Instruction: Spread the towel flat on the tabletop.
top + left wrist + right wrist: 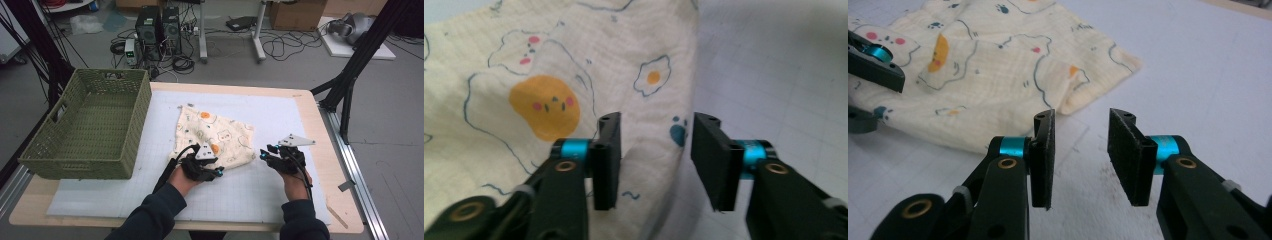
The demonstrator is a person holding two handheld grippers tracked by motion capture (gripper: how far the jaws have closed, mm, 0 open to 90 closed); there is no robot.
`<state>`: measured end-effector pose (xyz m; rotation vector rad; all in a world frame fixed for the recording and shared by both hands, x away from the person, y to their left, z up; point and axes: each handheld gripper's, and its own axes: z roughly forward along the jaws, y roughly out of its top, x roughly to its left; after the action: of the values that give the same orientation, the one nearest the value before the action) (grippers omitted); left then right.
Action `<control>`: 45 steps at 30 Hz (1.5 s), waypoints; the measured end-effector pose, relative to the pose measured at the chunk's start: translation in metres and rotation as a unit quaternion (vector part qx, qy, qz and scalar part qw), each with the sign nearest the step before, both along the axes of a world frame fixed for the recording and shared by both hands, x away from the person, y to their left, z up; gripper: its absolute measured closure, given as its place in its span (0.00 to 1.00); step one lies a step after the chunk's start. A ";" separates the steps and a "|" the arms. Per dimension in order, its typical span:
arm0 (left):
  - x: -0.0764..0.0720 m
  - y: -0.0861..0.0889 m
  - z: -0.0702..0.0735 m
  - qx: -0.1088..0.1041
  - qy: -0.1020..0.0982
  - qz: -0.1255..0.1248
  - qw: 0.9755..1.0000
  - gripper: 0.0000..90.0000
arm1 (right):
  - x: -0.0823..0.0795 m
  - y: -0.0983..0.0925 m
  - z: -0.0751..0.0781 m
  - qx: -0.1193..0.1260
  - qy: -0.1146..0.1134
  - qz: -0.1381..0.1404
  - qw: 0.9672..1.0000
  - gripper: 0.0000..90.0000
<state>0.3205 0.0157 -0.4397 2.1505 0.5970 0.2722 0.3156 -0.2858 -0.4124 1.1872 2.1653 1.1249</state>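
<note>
A cream cloth [215,135] printed with cartoon eggs and animals lies crumpled on the white gridded mat [250,195]. My left gripper [215,168] is at the cloth's near edge. In the left gripper view it [656,150] stands open, and a fold of the cloth [549,100] lies between the jaws without either pad pressing on it. My right gripper [267,151] is just right of the cloth's near corner. In the right gripper view it [1080,150] is open over bare mat, with the cloth [998,65] ahead and the left gripper [873,65] at the far left.
A green woven basket [135,125] stands empty on the table's left side, beside the cloth. The wooden table edge [320,150] runs along the right of the mat. Computers, cables and black frame legs are on the floor beyond the table.
</note>
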 end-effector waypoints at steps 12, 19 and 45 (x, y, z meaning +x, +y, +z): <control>0.025 0.029 0.006 -0.088 0.030 0.094 0.991 0.98 | -0.009 0.011 -0.012 -0.001 0.006 0.045 0.999 0.74; 0.023 0.019 -0.001 -0.053 0.031 0.063 0.996 0.97 | -0.009 0.025 -0.008 -0.008 -0.004 0.054 0.998 0.72; 0.008 0.119 0.018 -0.092 -0.021 0.161 0.982 0.52 | -0.021 0.038 -0.022 -0.076 0.076 0.142 0.984 0.99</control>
<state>0.3285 0.1350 -0.4218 1.8623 0.9109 0.4208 0.2941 -0.2482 -0.4345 0.9459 2.5496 0.9817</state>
